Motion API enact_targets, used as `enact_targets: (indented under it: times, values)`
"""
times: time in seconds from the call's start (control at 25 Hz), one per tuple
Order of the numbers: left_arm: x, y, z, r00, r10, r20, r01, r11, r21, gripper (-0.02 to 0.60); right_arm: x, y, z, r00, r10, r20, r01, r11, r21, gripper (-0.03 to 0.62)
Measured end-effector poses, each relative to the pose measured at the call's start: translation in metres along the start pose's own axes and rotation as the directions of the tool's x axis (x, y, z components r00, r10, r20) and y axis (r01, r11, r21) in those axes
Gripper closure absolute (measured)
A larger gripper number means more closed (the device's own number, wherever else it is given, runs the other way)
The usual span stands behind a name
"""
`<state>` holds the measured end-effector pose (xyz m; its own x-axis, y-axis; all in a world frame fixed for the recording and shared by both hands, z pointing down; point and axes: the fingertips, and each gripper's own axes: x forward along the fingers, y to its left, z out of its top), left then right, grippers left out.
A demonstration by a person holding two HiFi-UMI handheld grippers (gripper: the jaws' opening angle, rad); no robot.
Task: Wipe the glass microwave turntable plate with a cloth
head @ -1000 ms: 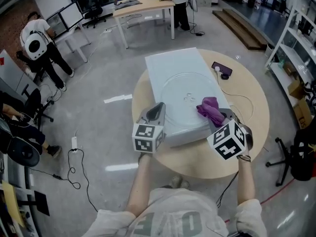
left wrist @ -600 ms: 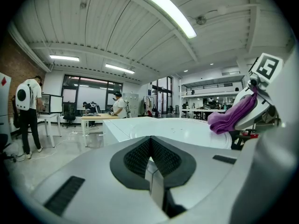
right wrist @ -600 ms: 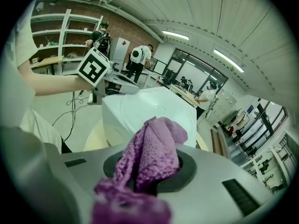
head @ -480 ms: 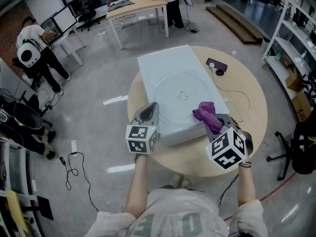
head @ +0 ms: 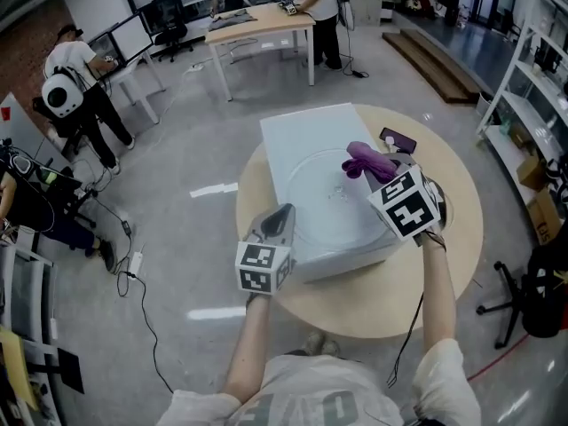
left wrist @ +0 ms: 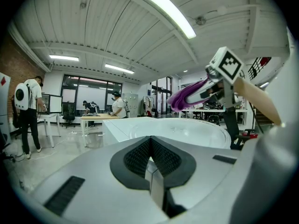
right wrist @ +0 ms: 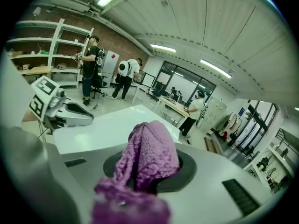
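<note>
The plate [head: 333, 189] lies flat on a white box [head: 302, 127] in the middle of a round table [head: 461, 229]. The cloth [head: 368, 161] is clamped, bunched, in the jaws of the right gripper [head: 377, 169] over the far right part of the plate. In the left gripper view it appears to be held clear of the glass. The left gripper [head: 284, 211] is set at the near left of the plate. Its jaws are brought together, and nothing is seen between them.

The plate is not seen to be held by anything. If the cloth is pressed down and dragged, the glass could be spun or slid across the smooth box, perhaps off its edge. Because the cloth is gripped as a tight wad, only a little of it would meet the glass. The hard jaws could then be knocked against the plate if the gripper is lowered too steeply. A cable [head: 435, 180] and a phone [head: 398, 140] lie just right of the box and could be caught on a wide stroke.

The clear rim is hard to trace, and its right side is covered by the right gripper. It cannot be told whether the left gripper touches the plate or the box. Any dirt on the glass cannot be made out.
</note>
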<state>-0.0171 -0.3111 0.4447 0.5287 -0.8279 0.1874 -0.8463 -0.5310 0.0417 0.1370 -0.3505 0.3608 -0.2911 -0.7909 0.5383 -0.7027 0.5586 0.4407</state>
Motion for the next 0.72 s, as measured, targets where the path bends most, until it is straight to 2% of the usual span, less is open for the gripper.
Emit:
enact_targets:
  times: [0.2,0.28,0.4,0.72]
  values:
    - [-0.001,0.001,0.002,1.0,-0.003,0.001,0.003,1.0,0.0,0.58,0.061,-0.021,-0.022,0.991,-0.013,-0.136,0.01,1.0,-0.024,0.545]
    - [-0.002,0.002,0.001,1.0,-0.005,0.002,0.005,1.0,-0.001,0.58,0.073,-0.021,-0.032,0.987,-0.001,-0.161,-0.001,1.0,-0.012,0.545]
    - [-0.003,0.0,-0.001,1.0,-0.007,0.008,0.007,1.0,0.0,0.58,0.073,-0.018,-0.038,0.988,0.015,-0.156,-0.012,1.0,0.018,0.546]
    - [-0.003,0.004,0.001,1.0,-0.004,0.002,0.004,1.0,0.004,0.58,0.05,-0.002,-0.044,0.988,0.046,-0.147,-0.044,0.999,0.022,0.545]
